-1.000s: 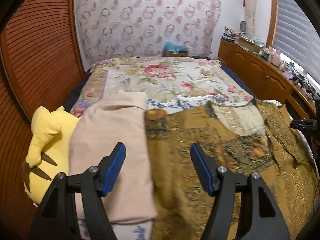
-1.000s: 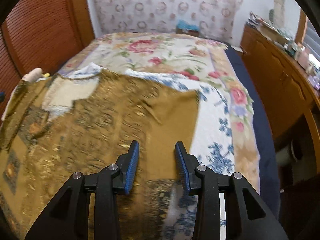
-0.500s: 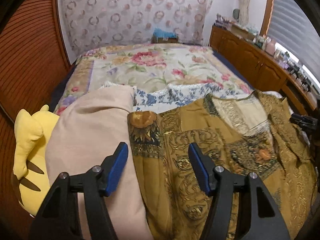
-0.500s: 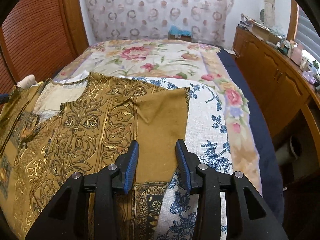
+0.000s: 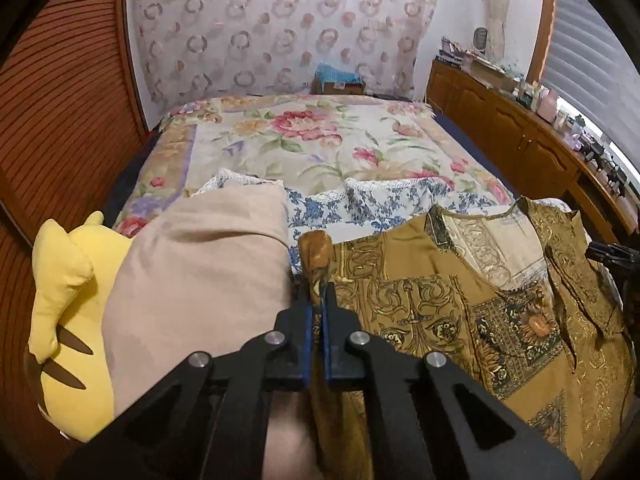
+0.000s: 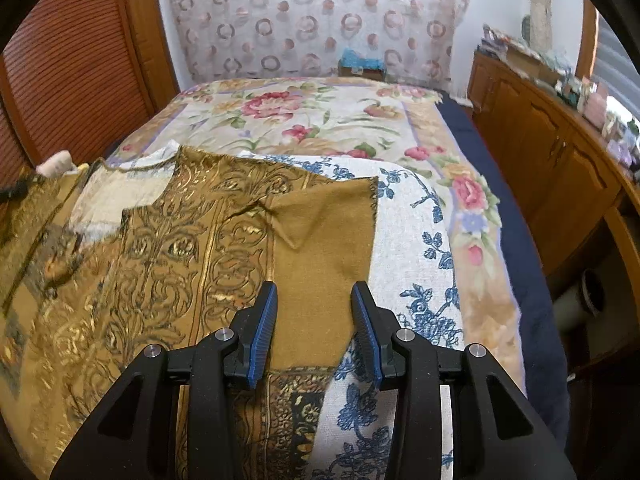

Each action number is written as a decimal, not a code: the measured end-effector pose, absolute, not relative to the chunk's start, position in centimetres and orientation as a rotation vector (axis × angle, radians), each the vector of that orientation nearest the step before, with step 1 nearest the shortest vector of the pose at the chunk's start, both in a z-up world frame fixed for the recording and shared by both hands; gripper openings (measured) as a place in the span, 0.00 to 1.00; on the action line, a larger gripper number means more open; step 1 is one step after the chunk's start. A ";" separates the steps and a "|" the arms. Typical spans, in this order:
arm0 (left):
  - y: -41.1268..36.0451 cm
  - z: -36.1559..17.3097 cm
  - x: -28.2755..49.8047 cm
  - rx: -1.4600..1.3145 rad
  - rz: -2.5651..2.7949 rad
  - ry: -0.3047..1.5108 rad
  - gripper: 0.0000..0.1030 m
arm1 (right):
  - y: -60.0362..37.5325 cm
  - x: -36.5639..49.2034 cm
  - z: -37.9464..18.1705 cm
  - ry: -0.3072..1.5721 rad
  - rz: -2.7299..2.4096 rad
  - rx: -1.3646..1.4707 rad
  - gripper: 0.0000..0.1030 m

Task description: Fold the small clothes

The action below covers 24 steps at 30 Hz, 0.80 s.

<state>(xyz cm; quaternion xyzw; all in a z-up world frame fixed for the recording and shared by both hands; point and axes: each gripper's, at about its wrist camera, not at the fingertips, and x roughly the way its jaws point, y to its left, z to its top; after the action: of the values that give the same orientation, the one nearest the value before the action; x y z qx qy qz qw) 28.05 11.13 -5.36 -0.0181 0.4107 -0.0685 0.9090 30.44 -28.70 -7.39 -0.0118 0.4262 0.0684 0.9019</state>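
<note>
An ochre garment with gold and black print [image 5: 460, 312] lies spread on the bed. In the left wrist view my left gripper [image 5: 318, 300] is shut on the garment's left sleeve end, which bunches up between the blue pads. In the right wrist view the garment [image 6: 168, 248] shows its plain ochre right sleeve [image 6: 324, 248]. My right gripper [image 6: 316, 300] is open and hovers low over that sleeve, one finger on each side of it.
A beige folded cloth [image 5: 200, 280] and a yellow plush toy [image 5: 68, 300] lie left of the garment. A blue-and-white cloth [image 6: 416, 264] lies under it on the floral bedspread [image 5: 320, 140]. A wooden cabinet [image 6: 560, 160] runs along the right; a slatted wooden wall [image 5: 60, 120] stands left.
My left gripper has closed on the left sleeve end, which was flat between the open fingers before. My right gripper has stayed open and moved slightly forward over the right sleeve.
</note>
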 end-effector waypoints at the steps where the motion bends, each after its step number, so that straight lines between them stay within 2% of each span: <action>1: 11.1 -5.1 27.8 -0.045 -0.147 0.838 0.01 | -29.1 30.8 -7.1 0.878 0.132 -0.018 0.38; 4: 10.9 -4.6 27.2 -0.052 -0.160 0.819 0.01 | -30.8 32.1 -7.2 0.911 0.135 0.029 0.46; 7: 10.4 -4.1 26.8 -0.042 -0.160 0.809 0.01 | -31.8 33.2 -7.2 0.928 0.149 0.052 0.49; 21: 9.2 -2.5 24.6 -0.059 -0.180 0.756 0.01 | -29.3 36.2 -7.3 0.943 0.174 -0.057 0.50; 23: 9.0 -2.4 24.2 -0.058 -0.186 0.751 0.01 | -28.8 36.2 -7.3 0.940 0.187 -0.068 0.42; 24: 8.9 -2.4 24.0 -0.061 -0.190 0.748 0.01 | -28.7 36.2 -7.3 0.939 0.200 -0.065 0.33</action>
<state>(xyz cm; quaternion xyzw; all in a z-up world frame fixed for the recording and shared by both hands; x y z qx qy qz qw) 23.96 8.86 -2.39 -0.0299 0.3648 -0.0925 0.9260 36.20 -28.65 -7.25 -0.0314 0.4516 0.0963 0.8864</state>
